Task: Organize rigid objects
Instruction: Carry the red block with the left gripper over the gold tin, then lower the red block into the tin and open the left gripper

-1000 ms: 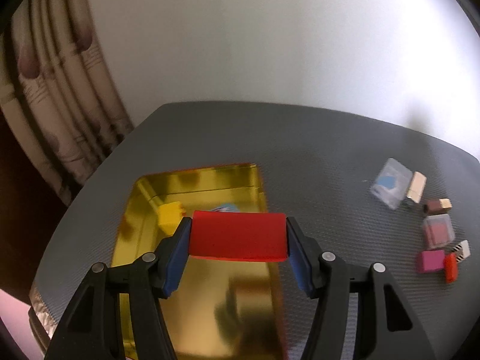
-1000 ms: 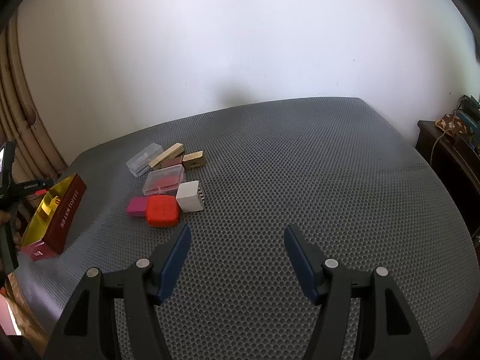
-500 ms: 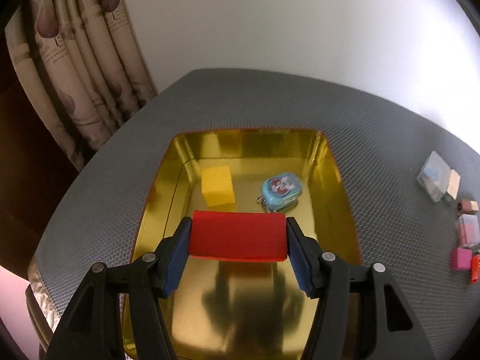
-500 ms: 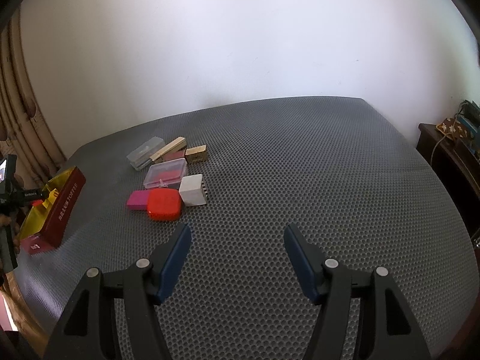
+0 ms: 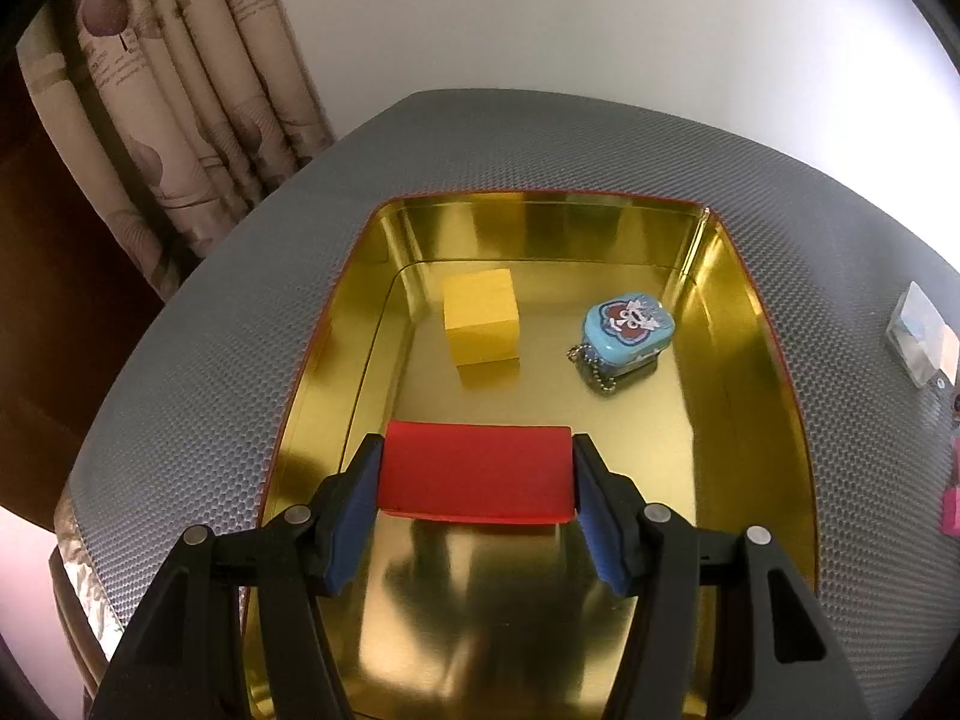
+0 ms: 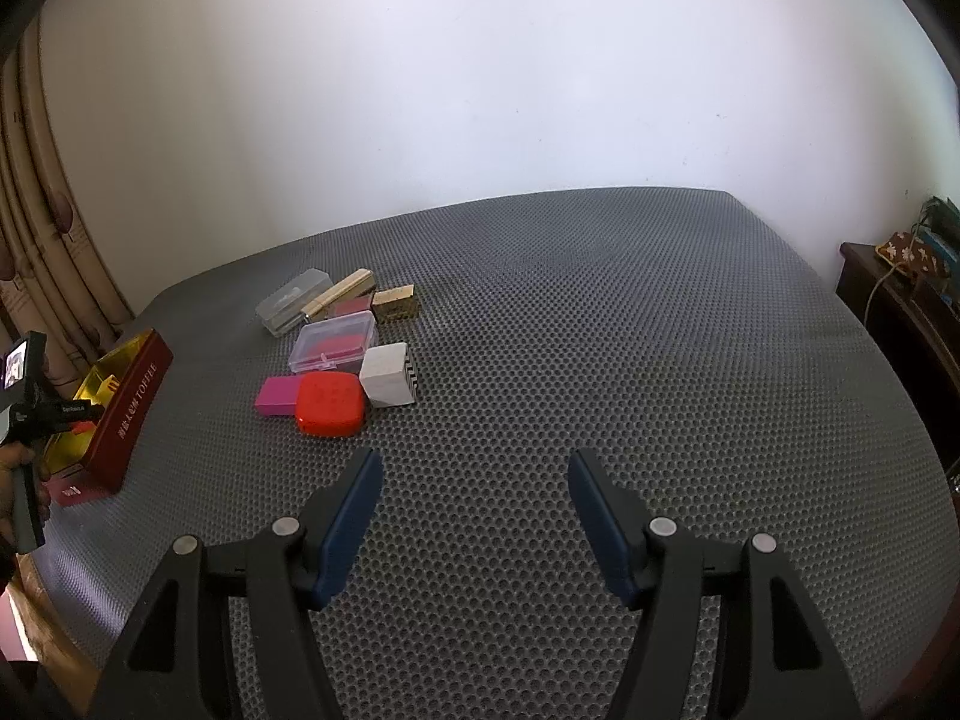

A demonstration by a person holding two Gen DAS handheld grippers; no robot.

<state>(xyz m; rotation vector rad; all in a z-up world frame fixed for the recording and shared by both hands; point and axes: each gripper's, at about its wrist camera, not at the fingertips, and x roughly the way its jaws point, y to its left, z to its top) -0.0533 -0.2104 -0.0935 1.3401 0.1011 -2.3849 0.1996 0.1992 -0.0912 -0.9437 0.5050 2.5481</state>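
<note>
My left gripper [image 5: 477, 471] is shut on a flat red box [image 5: 475, 472] and holds it over the near middle of an open gold-lined tin [image 5: 762, 324]. A yellow cube [image 5: 480, 315] and a small blue tin with a ball chain [image 5: 629, 330] lie inside at the far end. My right gripper [image 6: 474, 480] is open and empty above the grey mat. Ahead-left of it lie a red rounded case [image 6: 330, 403], a pink block [image 6: 279, 395], a white cube [image 6: 389, 373], a clear box with a pink insert [image 6: 333, 341] and more small boxes.
In the right wrist view the tin [image 6: 135, 402] shows its red side at the mat's left edge, with the left gripper handle [image 6: 24, 414] beside it. Curtains [image 5: 180, 120] hang past the left edge. A dark cabinet [image 6: 900, 324] stands at the right.
My left gripper has carried the red box forward over the tin, so the whole tin interior now shows. My right gripper has barely moved and stays open.
</note>
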